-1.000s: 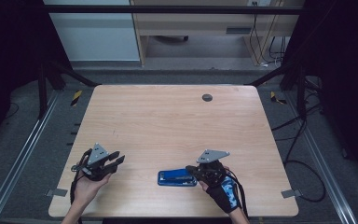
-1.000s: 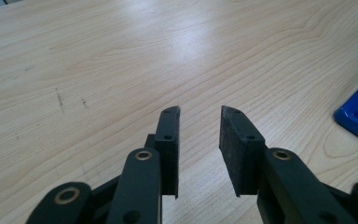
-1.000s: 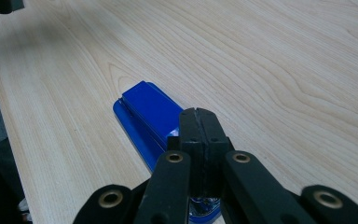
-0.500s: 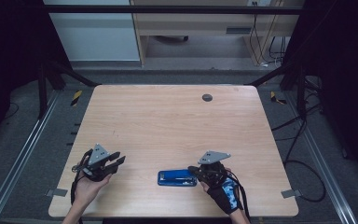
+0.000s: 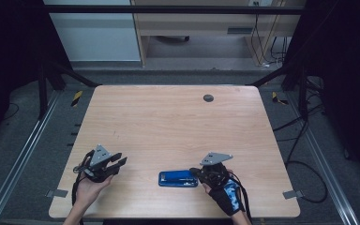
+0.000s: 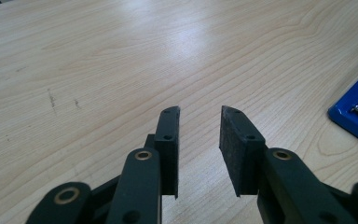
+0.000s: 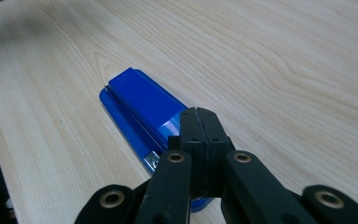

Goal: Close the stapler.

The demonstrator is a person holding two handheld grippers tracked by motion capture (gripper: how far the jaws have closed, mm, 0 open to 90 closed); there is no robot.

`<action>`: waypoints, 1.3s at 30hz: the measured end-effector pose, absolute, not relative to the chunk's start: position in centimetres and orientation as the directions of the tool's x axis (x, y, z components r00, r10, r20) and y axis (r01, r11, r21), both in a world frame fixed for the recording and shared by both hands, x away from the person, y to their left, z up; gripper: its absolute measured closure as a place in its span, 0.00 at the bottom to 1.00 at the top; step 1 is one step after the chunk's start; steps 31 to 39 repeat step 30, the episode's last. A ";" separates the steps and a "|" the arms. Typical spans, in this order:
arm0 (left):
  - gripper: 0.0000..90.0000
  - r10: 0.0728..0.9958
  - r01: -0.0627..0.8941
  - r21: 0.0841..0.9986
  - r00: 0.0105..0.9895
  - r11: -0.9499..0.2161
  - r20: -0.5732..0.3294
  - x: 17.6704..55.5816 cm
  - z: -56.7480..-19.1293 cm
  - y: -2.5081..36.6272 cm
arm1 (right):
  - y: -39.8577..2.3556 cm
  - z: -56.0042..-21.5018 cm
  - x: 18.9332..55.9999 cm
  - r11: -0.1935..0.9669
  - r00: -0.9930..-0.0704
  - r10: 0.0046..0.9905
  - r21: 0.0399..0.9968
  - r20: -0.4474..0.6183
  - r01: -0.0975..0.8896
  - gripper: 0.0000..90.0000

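Stapler (image 7: 142,105): blue, flat on table (image 5: 168,122) near front edge. In right gripper view its near end is hidden behind the jaws; in left gripper view just a blue corner (image 6: 356,109) shows, cut off by frame edge. Can't tell if jaw tips touch it. Right gripper (image 5: 198,172) sits at the stapler's right end, jaws pressed together, nothing between them. Left gripper (image 5: 121,161) well apart to the left, jaws partly open & empty, over bare wood.
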State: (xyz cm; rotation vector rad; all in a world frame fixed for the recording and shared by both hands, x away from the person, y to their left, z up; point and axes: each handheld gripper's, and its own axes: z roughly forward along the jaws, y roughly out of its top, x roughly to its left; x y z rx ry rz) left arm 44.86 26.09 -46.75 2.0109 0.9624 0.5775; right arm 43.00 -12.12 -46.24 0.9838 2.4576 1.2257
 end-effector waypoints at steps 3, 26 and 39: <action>0.75 0.793 0.425 0.821 0.607 -0.380 0.053 44.9 -46.8 26.0 | -12.1 -45.6 42.9 0.395 -0.755 0.648 0.804 0.101 0.446 0.96; 0.55 0.811 0.462 0.810 0.585 -0.361 0.027 45.6 -47.7 26.5 | -20.7 -47.2 46.3 0.218 -0.415 0.909 0.812 0.032 0.541 0.30; 0.50 0.817 0.474 0.805 0.577 -0.357 0.023 45.8 -47.9 26.8 | -22.4 -47.8 46.7 0.221 -0.373 0.928 0.795 0.008 0.565 0.30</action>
